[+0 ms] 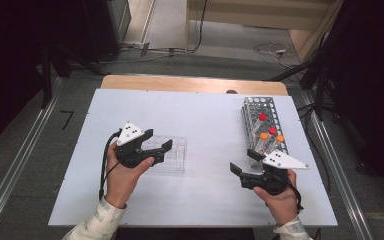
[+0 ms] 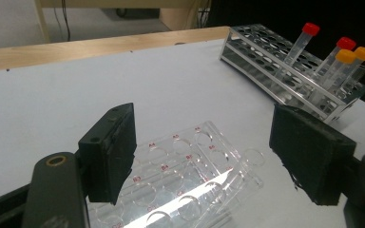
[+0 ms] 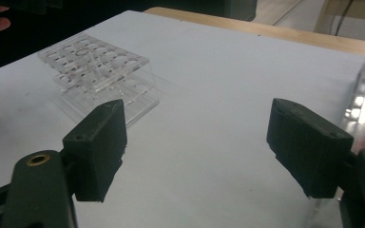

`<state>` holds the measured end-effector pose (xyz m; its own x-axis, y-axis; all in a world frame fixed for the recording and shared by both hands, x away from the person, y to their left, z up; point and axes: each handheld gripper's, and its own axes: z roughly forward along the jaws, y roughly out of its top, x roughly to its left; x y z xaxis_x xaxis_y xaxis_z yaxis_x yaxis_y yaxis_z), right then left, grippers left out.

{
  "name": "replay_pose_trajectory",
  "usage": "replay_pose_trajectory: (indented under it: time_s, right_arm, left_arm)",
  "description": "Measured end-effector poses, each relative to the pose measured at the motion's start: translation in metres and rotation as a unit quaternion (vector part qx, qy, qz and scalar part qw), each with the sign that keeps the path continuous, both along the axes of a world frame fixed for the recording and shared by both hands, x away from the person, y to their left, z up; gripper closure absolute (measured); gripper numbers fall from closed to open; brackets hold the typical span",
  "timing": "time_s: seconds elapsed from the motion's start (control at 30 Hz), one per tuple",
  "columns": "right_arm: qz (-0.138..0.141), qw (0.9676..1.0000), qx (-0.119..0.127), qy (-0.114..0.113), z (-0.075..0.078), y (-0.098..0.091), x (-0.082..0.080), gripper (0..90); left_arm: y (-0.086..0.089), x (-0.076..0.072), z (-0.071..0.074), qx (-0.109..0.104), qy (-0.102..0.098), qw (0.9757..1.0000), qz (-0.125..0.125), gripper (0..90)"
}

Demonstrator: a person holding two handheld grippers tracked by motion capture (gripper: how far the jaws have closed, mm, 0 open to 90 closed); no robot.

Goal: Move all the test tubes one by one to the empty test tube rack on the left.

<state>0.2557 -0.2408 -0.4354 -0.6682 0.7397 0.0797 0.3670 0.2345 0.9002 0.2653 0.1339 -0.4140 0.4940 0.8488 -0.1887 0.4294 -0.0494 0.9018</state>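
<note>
A clear acrylic tube rack [image 1: 172, 156] [image 2: 180, 175] [image 3: 100, 71] with empty holes lies on the white table [image 1: 205, 120]. My left gripper [image 1: 159, 139] [image 2: 209, 156] hovers over its near-left part with the jaws open, pads apart from it. A metal tube rack [image 1: 260, 112] [image 2: 275, 61] stands at the right and holds two red-capped tubes [image 1: 262, 117] [image 2: 310, 28] and two orange-capped tubes [image 1: 280, 138] [image 2: 363, 52]. My right gripper [image 1: 243, 160] [image 3: 204, 147] stands open just in front of the metal rack, with nothing between its jaws.
Bare white table surface lies between the two racks and along the front edge. A wooden strip [image 1: 190, 82] borders the table's far edge. Beyond it are floor, cables and dark stands.
</note>
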Motion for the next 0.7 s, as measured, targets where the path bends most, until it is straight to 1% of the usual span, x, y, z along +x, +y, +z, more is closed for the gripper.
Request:
replay_pose_trajectory:
  time_s: [0.07,0.1,0.13,0.2,0.3,0.43,0.5,0.57,0.6,0.63,0.67,0.7]
  right_arm:
    - [-0.017,0.9998,-0.005,-0.002,-0.001,-0.01,-0.002,18.6]
    - [-0.017,0.9998,-0.005,-0.002,-0.001,-0.01,-0.002,18.6]
    - [-0.023,0.9997,-0.008,-0.005,-0.001,-0.013,-0.002,18.5]
    - [-0.031,0.9995,-0.005,-0.002,-0.002,-0.021,-0.003,18.5]
    - [-0.048,0.9988,-0.003,-0.003,-0.002,-0.031,-0.003,18.6]
    - [-0.071,0.9974,-0.005,-0.008,-0.002,-0.042,-0.003,19.9]
    - [-0.087,0.9961,-0.012,-0.011,-0.003,-0.047,-0.002,22.1]
    - [-0.1,0.9948,-0.011,-0.014,-0.005,-0.052,-0.001,25.1]
    - [-0.107,0.994,-0.012,-0.017,-0.005,-0.054,0.0,27.2]
    - [-0.12,0.9925,-0.012,-0.019,-0.007,-0.058,0.002,31.2]
    - [-0.126,0.9917,-0.012,-0.019,-0.008,-0.059,0.003,33.2]
    - [-0.126,0.9917,-0.012,-0.019,-0.008,-0.059,0.003,33.2]
  left_arm:
    - [0.001,0.0,0.0,-0.001,0.0,1.0,0.004,24.6]
    - [0.002,0.001,0.0,-0.001,0.0,1.0,0.004,24.6]
    - [0.003,0.001,0.0,0.0,0.0,1.0,0.006,24.4]
    - [0.004,0.002,0.0,0.005,0.001,1.0,0.008,23.5]
    - [0.005,0.002,-0.001,0.007,0.002,0.9999,0.009,23.0]
    - [0.005,0.002,-0.001,0.008,0.002,0.9999,0.009,23.0]
    - [0.005,0.002,-0.001,0.007,0.002,0.9999,0.009,23.0]
    - [0.005,0.002,-0.001,0.007,0.002,0.9999,0.01,23.0]
    - [0.005,0.002,-0.001,0.006,0.002,0.9999,0.01,23.0]
    - [0.005,0.002,-0.001,0.007,0.002,0.9999,0.009,23.0]
    - [0.005,0.002,-0.001,0.007,0.002,0.9999,0.009,23.0]
    - [0.004,0.002,-0.001,0.006,0.002,0.9999,0.009,23.0]
